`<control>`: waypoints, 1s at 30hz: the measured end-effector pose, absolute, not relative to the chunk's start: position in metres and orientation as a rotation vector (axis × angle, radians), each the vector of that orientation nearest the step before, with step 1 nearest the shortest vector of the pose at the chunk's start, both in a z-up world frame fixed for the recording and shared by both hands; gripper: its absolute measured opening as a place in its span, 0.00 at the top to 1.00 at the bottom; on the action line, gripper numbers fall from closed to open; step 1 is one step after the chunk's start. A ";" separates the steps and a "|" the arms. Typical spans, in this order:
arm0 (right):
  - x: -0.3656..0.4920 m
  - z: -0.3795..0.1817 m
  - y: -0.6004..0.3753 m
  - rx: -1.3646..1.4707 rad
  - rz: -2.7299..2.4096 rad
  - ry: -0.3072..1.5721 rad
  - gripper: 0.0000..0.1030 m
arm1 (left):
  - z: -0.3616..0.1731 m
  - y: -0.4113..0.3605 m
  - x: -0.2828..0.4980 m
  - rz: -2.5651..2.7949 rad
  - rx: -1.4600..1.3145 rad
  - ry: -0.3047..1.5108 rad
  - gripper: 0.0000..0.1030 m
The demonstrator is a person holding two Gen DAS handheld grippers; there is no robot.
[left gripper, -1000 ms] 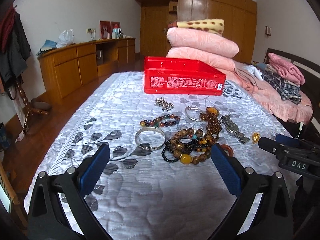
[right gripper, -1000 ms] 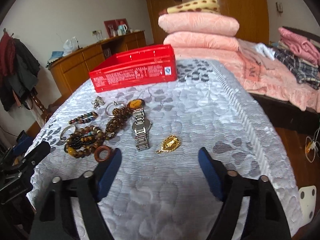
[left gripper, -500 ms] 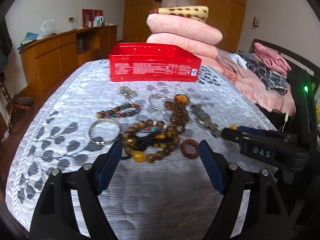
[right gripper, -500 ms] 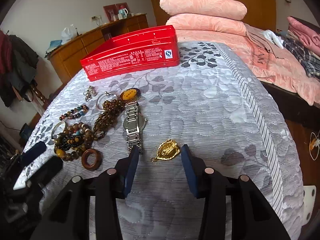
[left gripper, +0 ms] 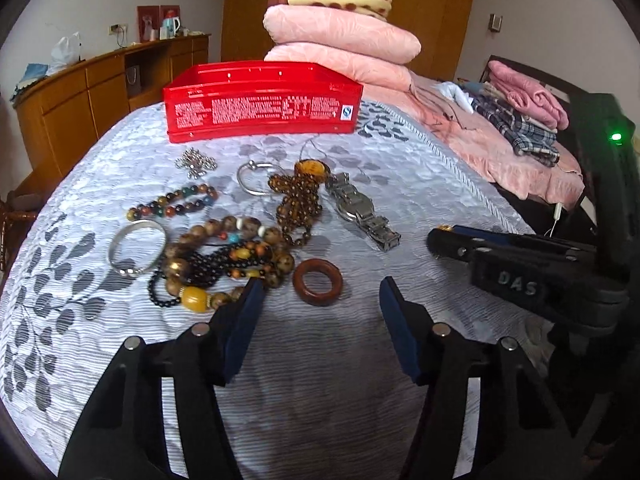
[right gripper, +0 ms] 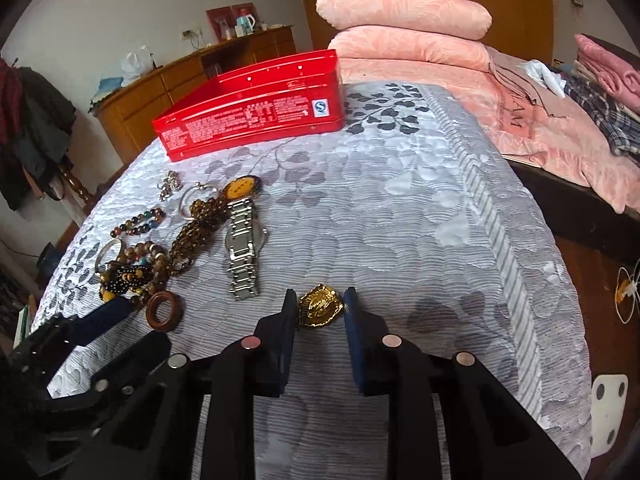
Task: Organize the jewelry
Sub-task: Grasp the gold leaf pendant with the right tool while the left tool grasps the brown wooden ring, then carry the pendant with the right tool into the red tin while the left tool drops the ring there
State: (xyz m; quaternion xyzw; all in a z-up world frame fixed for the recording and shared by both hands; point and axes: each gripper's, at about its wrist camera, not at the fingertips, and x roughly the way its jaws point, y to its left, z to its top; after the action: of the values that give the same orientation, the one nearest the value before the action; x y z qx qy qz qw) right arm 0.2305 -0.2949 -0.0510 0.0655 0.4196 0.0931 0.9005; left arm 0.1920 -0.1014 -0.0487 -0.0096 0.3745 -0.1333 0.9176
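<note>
The right gripper [right gripper: 320,306] has its jaws drawn in around the gold pendant [right gripper: 319,306], which lies on the grey quilt [right gripper: 400,216] at the near edge of the jewelry, straight ahead of the tool. The jaws have just been closing with the pendant between them; the pads look to be touching its two sides or very nearly so (a firm pinch cannot be confirmed). The pendant's longer side seems to run roughly across the gap.

The left gripper [left gripper: 320,300] is half spread and has also just been closing. The brown wooden ring [left gripper: 317,282] lies flat just beyond its fingertips, a little left of the middle of the gap, not yet between the pads. So each tool is nearest its own piece: right to the pendant, left to the ring.

The red box [left gripper: 262,102] stands open at the far end of the quilt, beyond the steel watch [right gripper: 244,246] and the bead bracelets [left gripper: 224,264]. Its side carries white print too small to read and a small blue-and-white mark. The right gripper's body, seen from the left camera, bears the letters "DAS". A pink cloth farther right shows letters ending in "AM".
</note>
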 end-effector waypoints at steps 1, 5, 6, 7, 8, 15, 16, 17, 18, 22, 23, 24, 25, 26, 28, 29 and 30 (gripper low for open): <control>0.231 -0.051 -0.297 0.142 0.197 0.867 0.77 | -0.052 -0.104 0.195 -0.279 -0.020 0.787 0.52; 0.231 -0.052 -0.298 0.146 0.207 0.863 0.77 | -0.055 -0.110 0.202 -0.259 -0.014 0.805 0.60; 0.231 -0.052 -0.298 0.148 0.209 0.863 0.77 | -0.055 -0.110 0.204 -0.255 -0.018 0.807 0.63; 0.231 -0.052 -0.299 0.152 0.211 0.862 0.77 | -0.055 -0.110 0.205 -0.250 -0.021 0.808 0.64; 0.232 -0.052 -0.299 0.155 0.215 0.861 0.77 | -0.055 -0.109 0.207 -0.246 -0.029 0.812 0.66; 0.230 -0.052 -0.298 0.152 0.213 0.855 0.77 | -0.053 -0.104 0.210 -0.253 -0.062 0.813 0.73; 0.229 -0.052 -0.298 0.152 0.213 0.853 0.77 | -0.053 -0.103 0.210 -0.259 -0.066 0.812 0.73; 0.229 -0.052 -0.298 0.151 0.214 0.850 0.77 | -0.052 -0.102 0.208 -0.267 -0.070 0.810 0.73; 0.228 -0.051 -0.297 0.150 0.216 0.848 0.77 | -0.051 -0.101 0.207 -0.272 -0.073 0.806 0.73; 0.223 -0.047 -0.297 0.154 0.226 0.831 0.77 | -0.039 -0.095 0.197 -0.282 -0.078 0.763 0.73; 0.223 -0.045 -0.296 0.155 0.228 0.825 0.77 | -0.036 -0.093 0.195 -0.282 -0.080 0.751 0.73; 0.222 -0.041 -0.296 0.153 0.231 0.812 0.77 | -0.031 -0.091 0.193 -0.283 -0.083 0.737 0.73; 0.221 -0.038 -0.296 0.151 0.233 0.803 0.77 | -0.028 -0.089 0.192 -0.285 -0.086 0.727 0.73; 0.220 -0.033 -0.295 0.148 0.239 0.787 0.77 | -0.022 -0.086 0.192 -0.286 -0.090 0.711 0.73; 0.220 -0.024 -0.294 0.142 0.250 0.757 0.77 | -0.013 -0.082 0.193 -0.284 -0.093 0.687 0.73; 0.221 -0.020 -0.294 0.140 0.253 0.747 0.77 | -0.009 -0.080 0.195 -0.284 -0.095 0.678 0.73; 0.223 -0.015 -0.292 0.134 0.258 0.733 0.77 | -0.007 -0.078 0.198 -0.284 -0.097 0.673 0.73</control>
State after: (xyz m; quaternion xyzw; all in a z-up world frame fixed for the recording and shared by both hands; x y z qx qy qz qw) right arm 0.2231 -0.2924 -0.0148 0.0651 0.3570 0.1255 0.9234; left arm 0.1977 -0.0778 -0.0066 -0.0472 0.3289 -0.1388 0.9329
